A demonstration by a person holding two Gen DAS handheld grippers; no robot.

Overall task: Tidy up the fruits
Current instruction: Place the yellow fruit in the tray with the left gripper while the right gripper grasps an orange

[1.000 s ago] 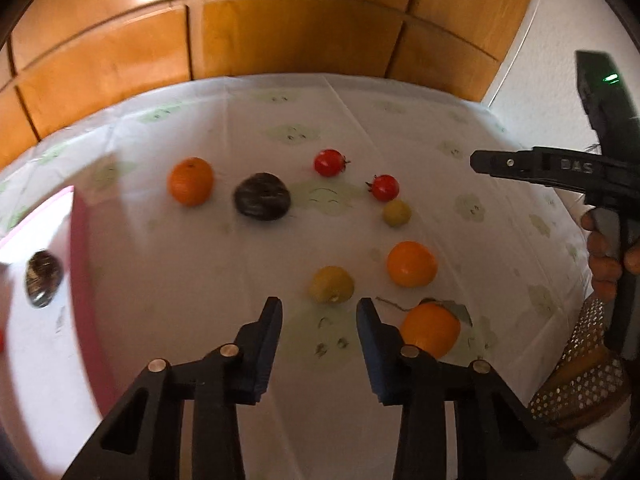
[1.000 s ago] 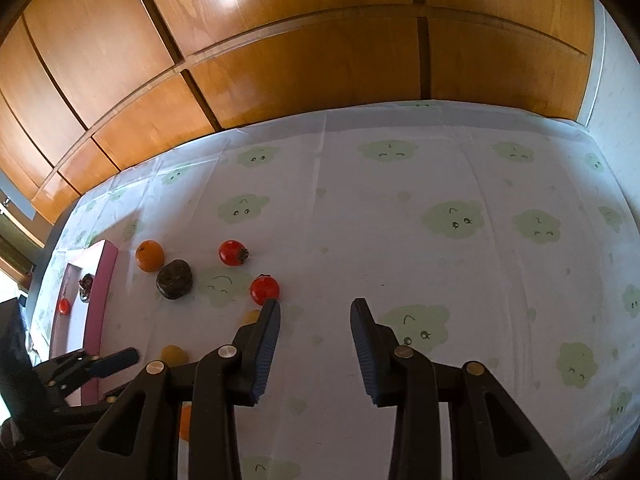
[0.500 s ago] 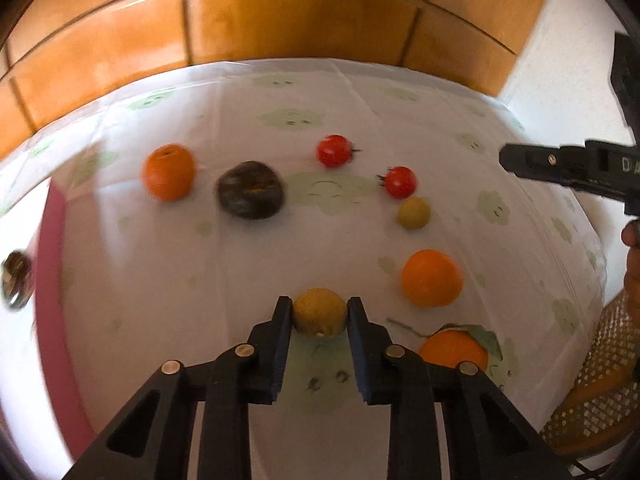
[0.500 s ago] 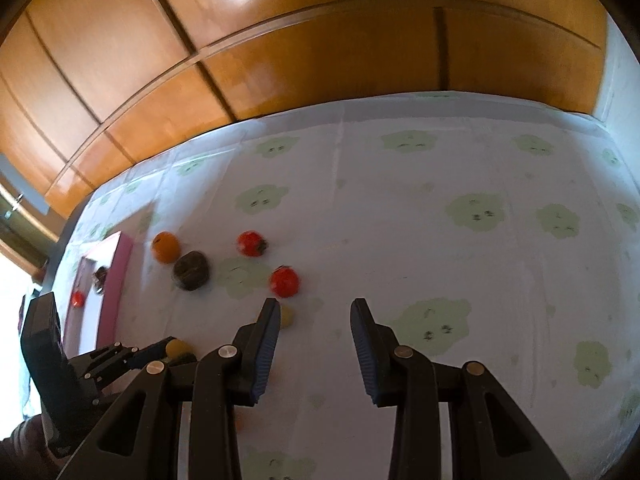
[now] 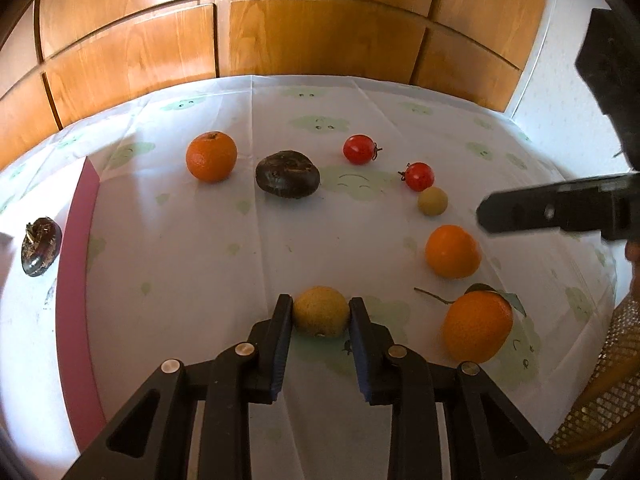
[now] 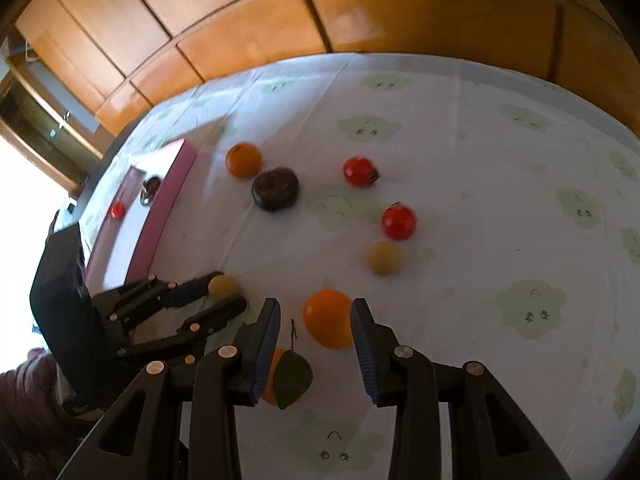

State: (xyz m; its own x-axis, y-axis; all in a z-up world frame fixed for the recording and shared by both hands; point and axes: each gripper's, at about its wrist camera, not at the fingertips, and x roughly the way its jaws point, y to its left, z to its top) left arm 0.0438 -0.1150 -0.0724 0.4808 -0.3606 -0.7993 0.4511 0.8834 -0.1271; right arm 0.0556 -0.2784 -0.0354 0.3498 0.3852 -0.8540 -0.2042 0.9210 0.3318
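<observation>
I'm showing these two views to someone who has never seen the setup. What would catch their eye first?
First, the left hand-held gripper, shut on a yellowish fruit at the near edge of the tablecloth. Next, the right hand-held gripper, open, with an orange seen between its fingers. Beyond them, oranges, red tomatoes and a dark fruit lie scattered, with a pink-rimmed tray at the left.
</observation>
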